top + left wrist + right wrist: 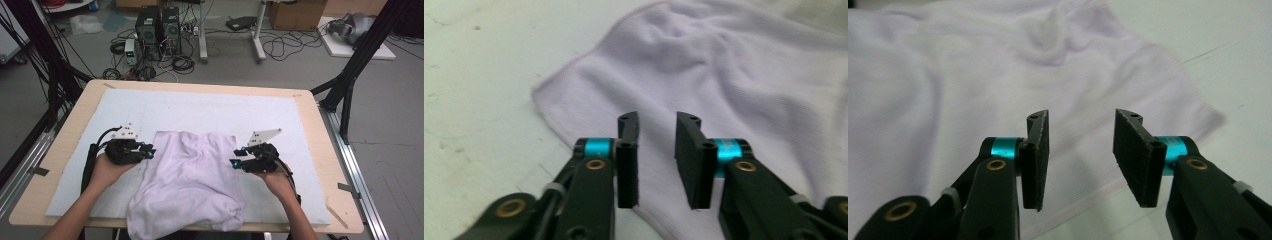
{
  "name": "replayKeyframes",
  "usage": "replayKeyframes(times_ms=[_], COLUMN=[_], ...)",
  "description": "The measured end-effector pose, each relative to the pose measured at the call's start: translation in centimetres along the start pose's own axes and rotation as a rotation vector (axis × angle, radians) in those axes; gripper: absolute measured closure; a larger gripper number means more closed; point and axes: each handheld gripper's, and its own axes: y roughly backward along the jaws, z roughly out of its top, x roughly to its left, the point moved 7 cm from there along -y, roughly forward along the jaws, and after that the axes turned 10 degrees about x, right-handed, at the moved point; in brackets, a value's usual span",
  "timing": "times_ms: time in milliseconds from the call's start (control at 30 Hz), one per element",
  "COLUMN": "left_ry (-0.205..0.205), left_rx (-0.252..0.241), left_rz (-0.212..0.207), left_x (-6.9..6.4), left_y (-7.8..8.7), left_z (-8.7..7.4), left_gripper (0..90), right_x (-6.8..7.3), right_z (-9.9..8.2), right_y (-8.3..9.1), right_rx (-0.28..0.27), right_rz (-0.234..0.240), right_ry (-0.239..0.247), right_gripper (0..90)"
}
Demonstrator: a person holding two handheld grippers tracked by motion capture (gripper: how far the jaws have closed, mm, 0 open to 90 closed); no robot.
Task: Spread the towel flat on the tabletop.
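A pale lilac towel [187,182] lies rumpled on the white mat, its near end hanging over the table's front edge. My left gripper [150,151] hovers at the towel's left edge, jaws pointing right. In the left gripper view the left gripper [657,137] is open over the towel [734,75], with nothing between its pads. My right gripper [233,159] hovers at the towel's right edge, pointing left. In the right gripper view the right gripper [1081,137] stands open above the towel [948,90], close to its hem, holding nothing.
The white mat [200,107] covers most of the wooden table [320,130]. Black frame posts stand at both sides. Computer towers [157,30], cables and cardboard boxes sit on the floor beyond the table.
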Motion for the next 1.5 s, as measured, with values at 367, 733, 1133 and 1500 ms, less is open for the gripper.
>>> replayKeyframes(times_ms=[367,733,1133,1500], left_ry=[0.104,0.113,0.154,0.167], left_rx=[0.056,0.039,-0.049,-0.044], left_rz=[0.149,0.162,0.254,0.272], left_x=[3.9,3.9,8.2,10.8], left_y=[-4.4,-4.7,-0.3,0.3], left_z=[-0.4,0.1,5.7,8.7], left_gripper=[56.2,86.4,87.3,63.5], right_x=[-5.7,-6.4,-11.7,-15.5], right_z=[-0.9,-0.5,3.8,5.2], right_y=[-4.3,-5.2,1.1,2.9], right_rx=[0.055,0.084,0.050,-0.016], right_rz=[-0.094,-0.053,-0.197,-0.267], right_ry=[-0.107,-0.107,-0.127,-0.233], right_gripper=[52.2,86.0,87.1,62.7])
